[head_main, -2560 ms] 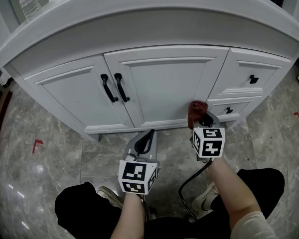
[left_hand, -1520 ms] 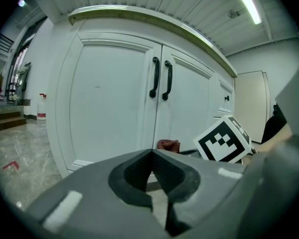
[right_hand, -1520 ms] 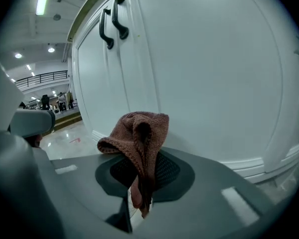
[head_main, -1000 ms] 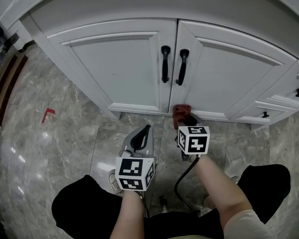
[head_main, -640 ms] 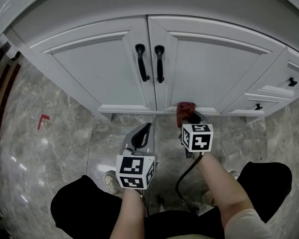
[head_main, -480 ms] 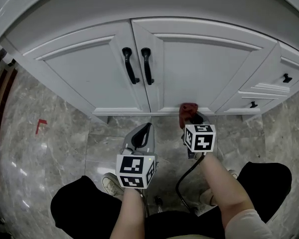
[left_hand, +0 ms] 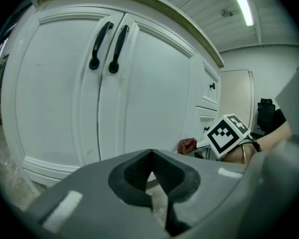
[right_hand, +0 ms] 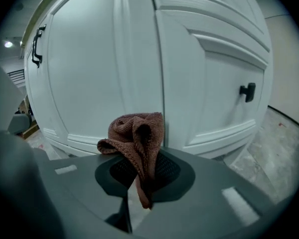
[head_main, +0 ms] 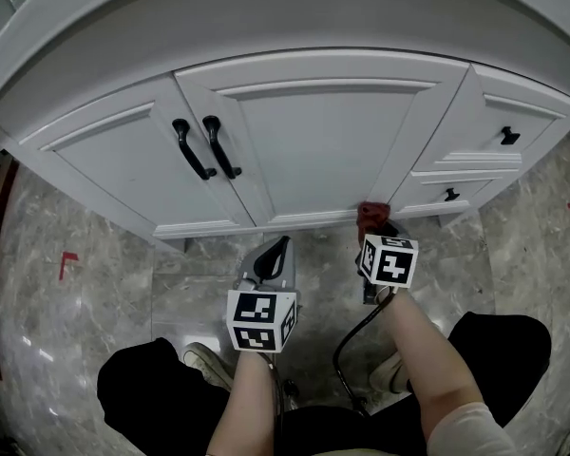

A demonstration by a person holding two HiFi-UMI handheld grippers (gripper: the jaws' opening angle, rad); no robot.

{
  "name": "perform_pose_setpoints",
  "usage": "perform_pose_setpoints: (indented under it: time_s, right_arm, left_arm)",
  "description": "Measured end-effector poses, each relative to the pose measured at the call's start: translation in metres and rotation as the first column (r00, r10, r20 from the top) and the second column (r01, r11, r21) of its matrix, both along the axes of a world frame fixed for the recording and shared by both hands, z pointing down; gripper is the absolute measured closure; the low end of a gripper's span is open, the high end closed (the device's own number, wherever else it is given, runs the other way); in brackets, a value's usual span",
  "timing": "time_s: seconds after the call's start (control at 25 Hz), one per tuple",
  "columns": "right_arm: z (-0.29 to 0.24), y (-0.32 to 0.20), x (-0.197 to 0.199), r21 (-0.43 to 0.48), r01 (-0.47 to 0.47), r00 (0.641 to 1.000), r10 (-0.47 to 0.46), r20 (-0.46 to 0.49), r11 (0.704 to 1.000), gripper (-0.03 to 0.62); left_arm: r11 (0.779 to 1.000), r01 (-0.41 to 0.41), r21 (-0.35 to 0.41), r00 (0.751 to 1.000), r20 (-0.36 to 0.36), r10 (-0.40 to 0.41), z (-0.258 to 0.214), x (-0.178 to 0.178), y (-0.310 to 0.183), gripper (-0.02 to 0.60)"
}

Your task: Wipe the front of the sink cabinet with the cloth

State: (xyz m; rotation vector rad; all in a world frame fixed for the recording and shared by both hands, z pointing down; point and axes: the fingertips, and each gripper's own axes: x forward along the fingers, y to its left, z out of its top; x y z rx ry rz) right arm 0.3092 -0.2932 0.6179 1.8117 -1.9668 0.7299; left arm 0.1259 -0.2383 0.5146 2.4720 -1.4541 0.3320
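My right claw (right_hand: 139,185), clenched on the brown cloth (right_hand: 137,133), has it straight ahead at the sink cabinet's (head_main: 313,141) foot, nearer than my left claw (left_hand: 154,185), closed on nothing.

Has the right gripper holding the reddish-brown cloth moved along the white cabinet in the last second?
Yes. The right gripper, shut on the reddish-brown cloth, slid rightward: from below the black door handles to the right door's edge by the lower drawer.
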Motion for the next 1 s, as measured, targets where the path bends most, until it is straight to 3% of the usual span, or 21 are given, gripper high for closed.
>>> perform_pose_setpoints:
  time_s: [0.28,0.56,0.68,0.84,1.0]
  right_arm:
    - [-0.011,0.008,0.025,-0.001,-0.064,0.998,0.064,0.025,0.998,0.511]
    - [-0.046,0.018,-0.032,0.115,0.045,0.997,-0.051,0.052,0.992,0.511]
    - [-0.085,0.025,-0.069,0.228,0.116,0.993,-0.119,0.002,0.967,0.511]
    - [-0.146,0.046,-0.116,0.383,0.197,0.98,-0.187,-0.065,0.902,0.511]
    - [-0.178,0.08,-0.145,0.442,0.215,0.975,-0.216,-0.049,0.871,0.511]
  left_arm:
    - [1.0,0.005,0.0,0.999,-0.049,-0.005,-0.005,0.013,-0.002,0.581]
    - [0.998,0.04,0.045,0.999,-0.031,-0.039,-0.027,-0.02,0.006,0.581]
    - [0.992,0.083,0.095,0.995,-0.055,-0.078,-0.048,-0.043,0.013,0.581]
    - [0.973,0.107,0.205,0.992,-0.082,-0.092,-0.09,-0.067,0.031,0.581]
    - [0.943,0.128,0.306,0.989,-0.114,-0.097,-0.13,-0.089,0.055,0.581]
